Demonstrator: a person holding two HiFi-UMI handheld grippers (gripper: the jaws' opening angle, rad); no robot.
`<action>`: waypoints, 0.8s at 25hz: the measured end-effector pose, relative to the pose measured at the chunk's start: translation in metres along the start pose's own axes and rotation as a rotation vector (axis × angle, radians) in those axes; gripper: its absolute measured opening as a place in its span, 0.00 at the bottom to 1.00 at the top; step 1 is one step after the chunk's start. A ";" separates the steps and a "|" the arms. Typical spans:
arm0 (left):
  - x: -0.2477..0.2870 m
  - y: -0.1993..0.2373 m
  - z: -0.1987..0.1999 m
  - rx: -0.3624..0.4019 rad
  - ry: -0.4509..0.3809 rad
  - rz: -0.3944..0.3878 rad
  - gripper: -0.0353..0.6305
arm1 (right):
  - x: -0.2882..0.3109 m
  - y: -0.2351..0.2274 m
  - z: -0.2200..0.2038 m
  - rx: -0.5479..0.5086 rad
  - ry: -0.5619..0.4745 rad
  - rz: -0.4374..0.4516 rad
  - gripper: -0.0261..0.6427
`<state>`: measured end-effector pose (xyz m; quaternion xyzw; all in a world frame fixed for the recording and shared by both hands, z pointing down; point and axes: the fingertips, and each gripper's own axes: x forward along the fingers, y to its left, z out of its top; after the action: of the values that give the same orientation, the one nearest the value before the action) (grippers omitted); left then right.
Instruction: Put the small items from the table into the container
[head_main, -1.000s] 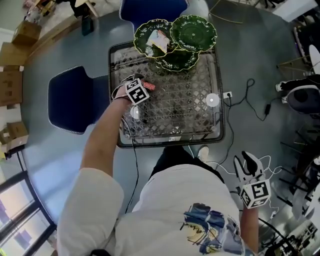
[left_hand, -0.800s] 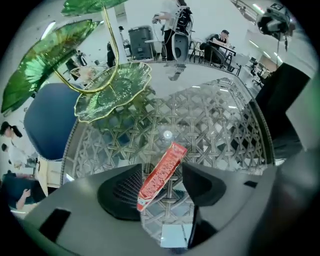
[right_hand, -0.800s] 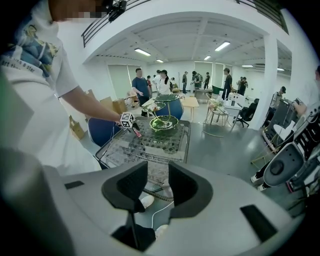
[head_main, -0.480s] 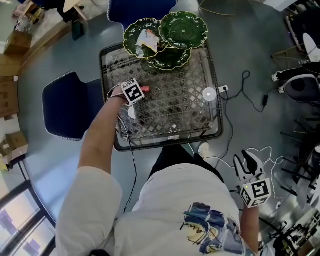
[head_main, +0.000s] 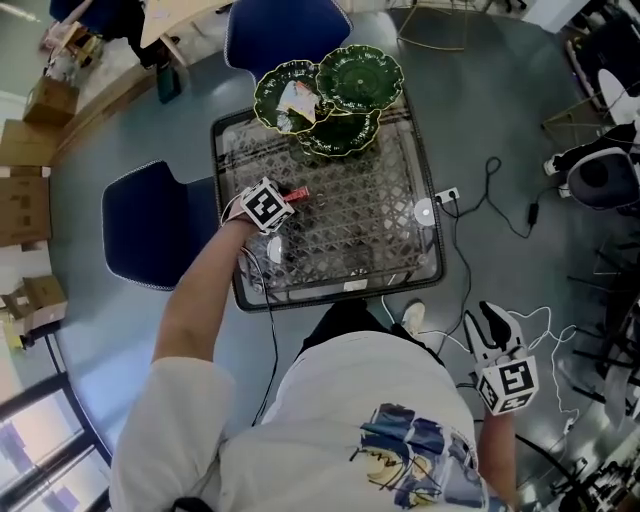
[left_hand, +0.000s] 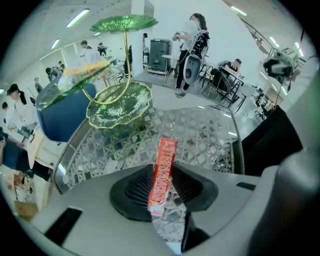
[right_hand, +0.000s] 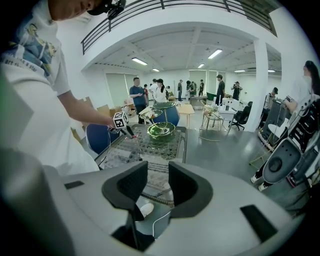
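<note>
Left gripper (left_hand: 161, 186), jaws closing on a red packet (left_hand: 163, 165) over the table (head_main: 345, 291).
The jaws are pinching the packet upright near the table's left edge, with bare mesh running to the green dishes (head_main: 358, 76) at its far end. The right gripper (right_hand: 157, 186) is hanging spread and empty beyond the table's near right corner. Only the left gripper view is showing the grip itself.

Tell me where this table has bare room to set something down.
Bare: the middle of the grey lattice tabletop, between the green leaf-shaped dishes and the near rim, left of the small white disc. Crowded: the far edge, under the dishes.
</note>
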<state>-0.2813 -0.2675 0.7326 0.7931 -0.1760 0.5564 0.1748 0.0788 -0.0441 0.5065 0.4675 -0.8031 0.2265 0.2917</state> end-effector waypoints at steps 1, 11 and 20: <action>-0.010 -0.001 0.005 -0.005 -0.012 0.003 0.24 | 0.000 0.001 0.000 -0.001 -0.010 0.002 0.24; -0.138 0.016 0.103 0.078 -0.147 0.106 0.24 | -0.006 -0.008 -0.013 0.039 -0.087 0.006 0.24; -0.168 0.043 0.232 0.196 -0.194 0.149 0.24 | -0.026 -0.022 -0.027 0.096 -0.132 -0.047 0.24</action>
<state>-0.1646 -0.4007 0.5038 0.8410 -0.1953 0.5032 0.0371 0.1155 -0.0212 0.5102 0.5137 -0.7976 0.2263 0.2207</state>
